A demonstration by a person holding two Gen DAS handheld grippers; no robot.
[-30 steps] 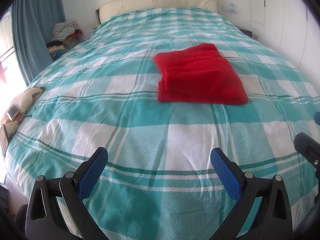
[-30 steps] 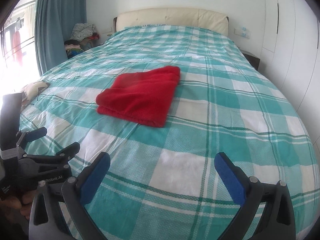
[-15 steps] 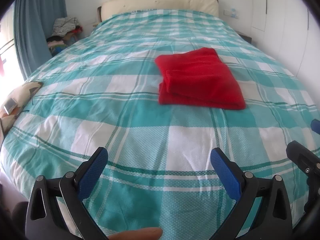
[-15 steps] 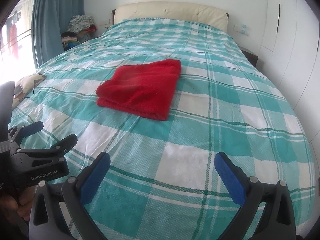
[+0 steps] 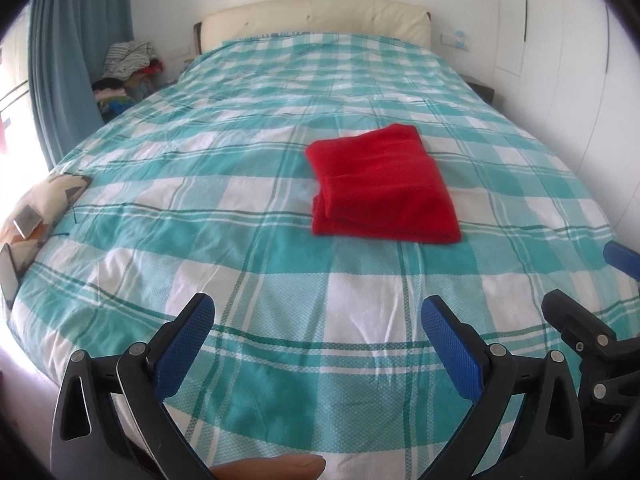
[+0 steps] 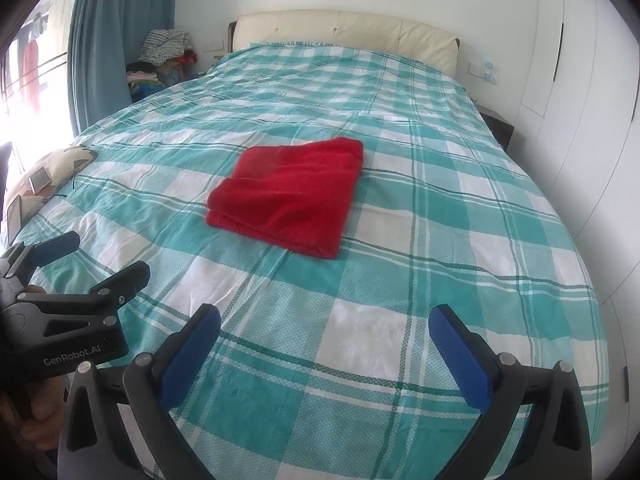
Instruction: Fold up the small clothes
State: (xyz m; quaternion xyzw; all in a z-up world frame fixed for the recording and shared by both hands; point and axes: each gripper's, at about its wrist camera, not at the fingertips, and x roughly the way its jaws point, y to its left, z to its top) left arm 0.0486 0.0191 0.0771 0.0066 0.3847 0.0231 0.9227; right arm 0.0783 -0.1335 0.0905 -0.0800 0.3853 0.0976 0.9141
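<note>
Teal-checked bed, cream headboard, blue curtain, perhaps wardrobes.

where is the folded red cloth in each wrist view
Left wrist view: the folded red fleece cloth lies right of centre on the teal and white checked bedspread, beyond the open tongs.
Right wrist view: the same cloth lies slightly left of centre, also beyond the open tongs.
Shared landmark: the cream padded headboard at the far end of the bed, straight past the cloth in both.
</note>
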